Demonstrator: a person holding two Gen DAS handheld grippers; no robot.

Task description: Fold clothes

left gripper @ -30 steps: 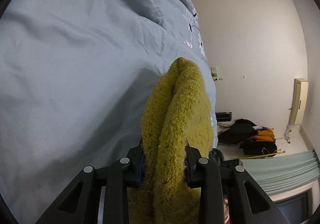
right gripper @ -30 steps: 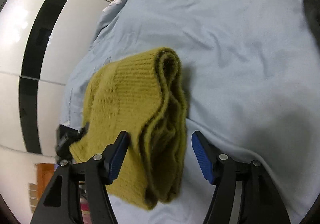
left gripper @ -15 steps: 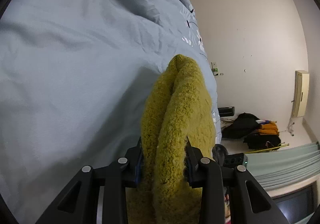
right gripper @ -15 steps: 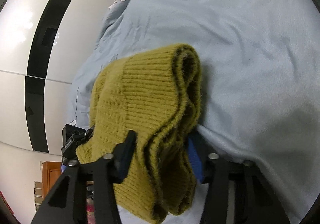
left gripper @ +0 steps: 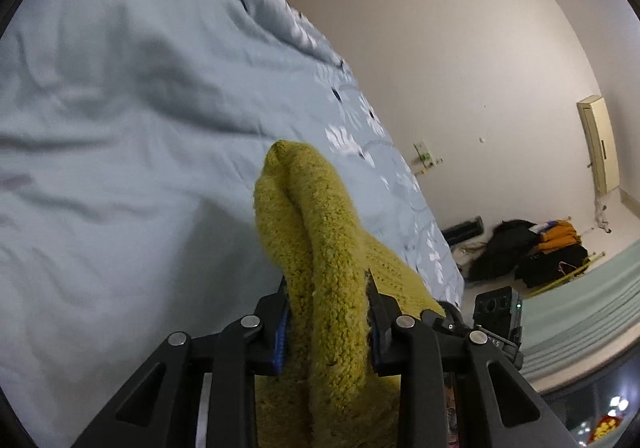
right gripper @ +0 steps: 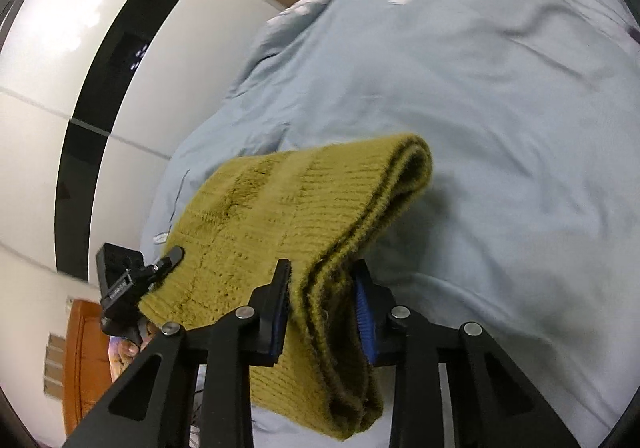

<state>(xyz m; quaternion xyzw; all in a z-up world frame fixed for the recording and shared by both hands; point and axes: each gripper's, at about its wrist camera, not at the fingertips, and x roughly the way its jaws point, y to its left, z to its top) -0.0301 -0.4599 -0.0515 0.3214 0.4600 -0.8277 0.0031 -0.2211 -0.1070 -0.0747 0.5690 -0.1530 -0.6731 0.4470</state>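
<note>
Right now my left gripper (left gripper: 326, 312) and right gripper (right gripper: 322, 308) are each clamped on the folded mustard knit sweater (right gripper: 304, 216), held just above the pale blue bedspread (right gripper: 500, 128), so I should keep both ends level and taut to lay it down squarely.

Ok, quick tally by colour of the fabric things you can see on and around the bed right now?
Mustard-yellow: 1, the knitted sweater, clamped by the left gripper and the right gripper.
Light blue: 1, the duvet beneath it.
Black: 1, a pile of clothes on the floor.
Orange: 1, a garment beside that pile.
Total: 4.
</note>
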